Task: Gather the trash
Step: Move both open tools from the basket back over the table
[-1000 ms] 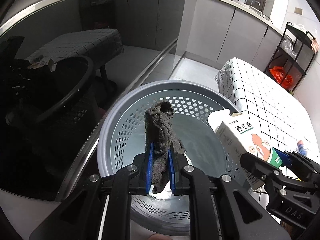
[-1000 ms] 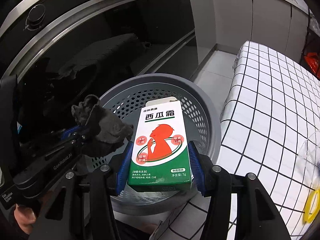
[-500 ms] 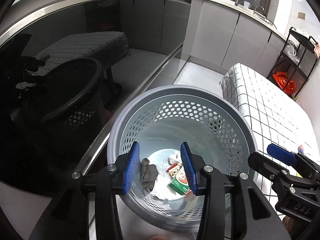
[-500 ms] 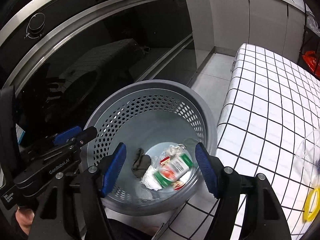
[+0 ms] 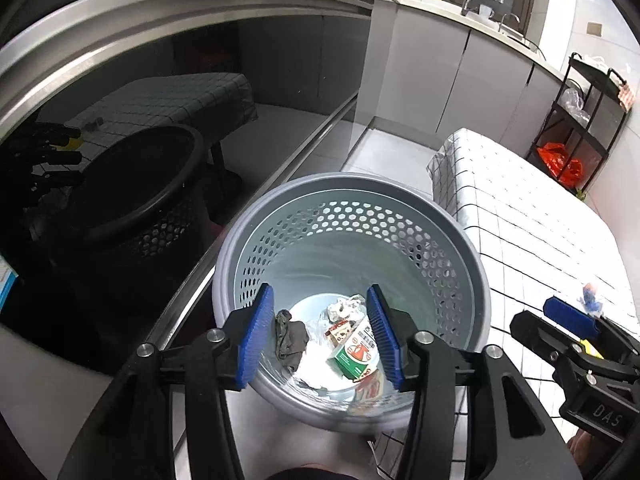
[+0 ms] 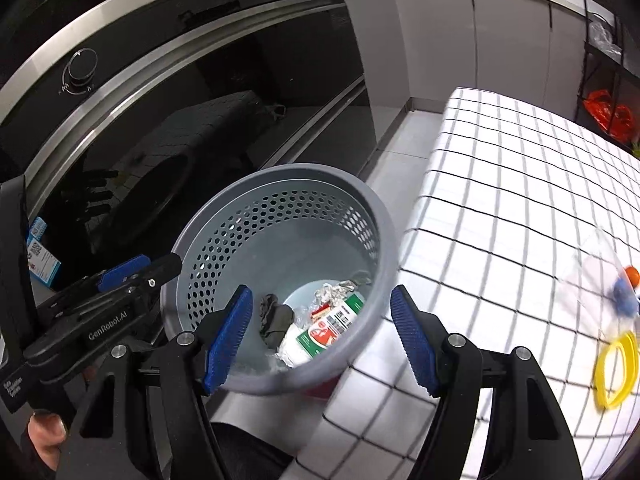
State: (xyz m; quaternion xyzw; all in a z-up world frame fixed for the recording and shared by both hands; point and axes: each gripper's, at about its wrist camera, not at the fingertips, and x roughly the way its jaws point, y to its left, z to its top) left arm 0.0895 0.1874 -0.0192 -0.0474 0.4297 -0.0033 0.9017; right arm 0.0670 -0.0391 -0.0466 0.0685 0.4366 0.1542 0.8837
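1. At the far left stands a dark glass oven door (image 6: 168, 128) with a round knob (image 6: 80, 70) above it; the door mirrors the room.
2. The left gripper (image 5: 320, 332) hangs over the grey perforated bin (image 5: 476, 276), its blue pads (image 5: 256, 336) spread apart with nothing between them.
3. Inside the bin, on the bottom, lie a dark grey rag (image 5: 291, 338), a green and white medicine box (image 5: 356, 354) just beside it on the right, and crumpled foil and white paper (image 5: 344, 306) (the pieces overlap, so I cannot separate them well).
4. The right gripper (image 6: 322, 340) is also wide open and empty, over the bin's near rim.
5. Further right is the table with the checked cloth (image 6: 500, 200), which carries a yellow ring (image 6: 616, 372) and a clear plastic bag (image 6: 608, 268) near its right edge.
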